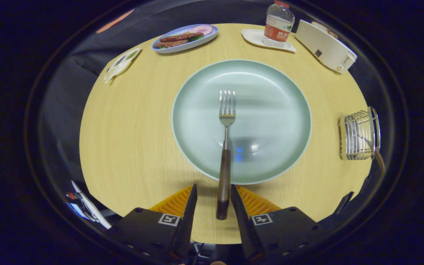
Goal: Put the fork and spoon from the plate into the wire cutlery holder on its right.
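The fork (226, 147) is seen lying on the pale green plate (278, 121), its wooden handle projecting over the rim between the gripper (214, 191) fingers, which stand apart, unclenched. The wire cutlery holder (359, 135), already holding a utensil, is noted right of the plate. A water bottle (278, 24) and food dish (184, 38) are observed beyond, well apart.

1. Whether the fingers (214, 195) touch the fork (225, 147) handle between them cannot be told.
2. Far right of the fingers, the wire cutlery holder (357, 135) is warped; the handle poking out is too small to identify.
3. Beyond the fingers, the bottle (278, 24) cap is cut off.
4. The far white box (324, 46) is partly cropped.
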